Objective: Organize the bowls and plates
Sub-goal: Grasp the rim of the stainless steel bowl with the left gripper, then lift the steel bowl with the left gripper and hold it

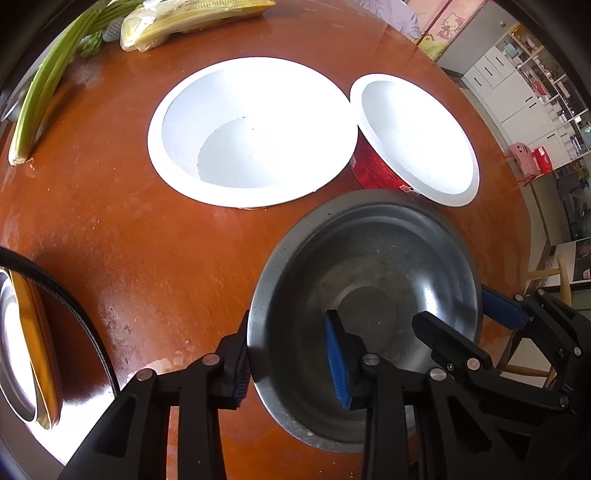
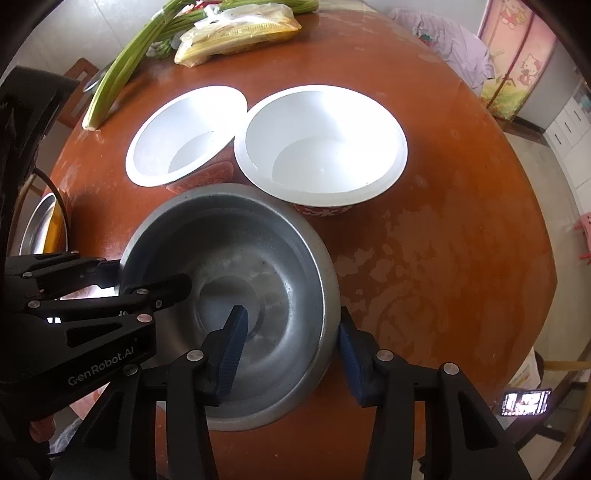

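Observation:
A dull metal bowl (image 1: 369, 258) (image 2: 258, 240) sits on the round brown table (image 1: 147, 258), with both grippers astride its rim on opposite sides. My left gripper (image 1: 288, 365) (image 2: 147, 277) has its outer finger against the rim's outside. Its inner blue pad (image 1: 336, 365) stands inside the bowl, apart from the wall. My right gripper (image 2: 291, 343) (image 1: 458, 314) clamps the opposite rim, one pad (image 2: 349, 350) outside and one inside. Two white paper bowls with red printed sides (image 1: 251, 129) (image 1: 413, 136) (image 2: 184, 136) (image 2: 325, 144) stand just behind the metal bowl.
Green stalks (image 1: 40, 96) (image 2: 122, 74) and a bag of corn (image 1: 177, 22) (image 2: 236, 33) lie at the table's far edge. A steel dish with something yellow in it (image 1: 22, 350) (image 2: 44, 225) and a black cable (image 1: 74, 306) are at the left. Lilac cloth (image 2: 454, 44) lies at the far right.

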`<action>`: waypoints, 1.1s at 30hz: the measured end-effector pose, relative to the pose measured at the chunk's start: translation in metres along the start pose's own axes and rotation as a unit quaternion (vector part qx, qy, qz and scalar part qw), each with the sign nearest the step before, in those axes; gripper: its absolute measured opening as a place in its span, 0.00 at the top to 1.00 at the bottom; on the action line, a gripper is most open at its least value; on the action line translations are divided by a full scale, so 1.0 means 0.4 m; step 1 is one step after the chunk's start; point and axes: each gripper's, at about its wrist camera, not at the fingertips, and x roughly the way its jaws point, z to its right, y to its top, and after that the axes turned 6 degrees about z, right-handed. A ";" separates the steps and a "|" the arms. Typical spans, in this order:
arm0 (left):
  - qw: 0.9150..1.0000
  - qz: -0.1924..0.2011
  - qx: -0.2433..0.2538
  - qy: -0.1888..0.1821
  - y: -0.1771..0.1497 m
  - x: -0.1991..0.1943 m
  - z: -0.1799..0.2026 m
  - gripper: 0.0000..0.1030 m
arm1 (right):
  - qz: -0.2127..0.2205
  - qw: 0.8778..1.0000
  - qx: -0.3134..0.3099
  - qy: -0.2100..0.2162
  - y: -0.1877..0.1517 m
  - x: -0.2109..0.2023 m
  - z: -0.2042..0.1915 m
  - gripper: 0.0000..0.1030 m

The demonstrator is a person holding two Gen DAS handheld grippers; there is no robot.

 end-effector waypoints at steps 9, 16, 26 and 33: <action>1.000 0.008 -0.014 -0.004 -0.008 -0.043 -0.024 0.65 | 0.005 1.000 -0.003 0.009 -0.010 -0.032 -0.027 0.51; 0.999 0.030 -0.022 0.003 -0.029 -0.097 -0.043 0.65 | 0.017 1.000 -0.016 0.017 -0.011 -0.067 -0.072 0.51; 0.997 0.052 -0.058 0.016 -0.089 -0.162 -0.131 0.65 | 0.024 0.998 -0.050 0.038 -0.011 -0.084 -0.179 0.51; 0.995 0.059 -0.078 0.024 -0.117 -0.183 -0.189 0.65 | 0.024 0.996 -0.077 0.043 -0.007 -0.088 -0.241 0.51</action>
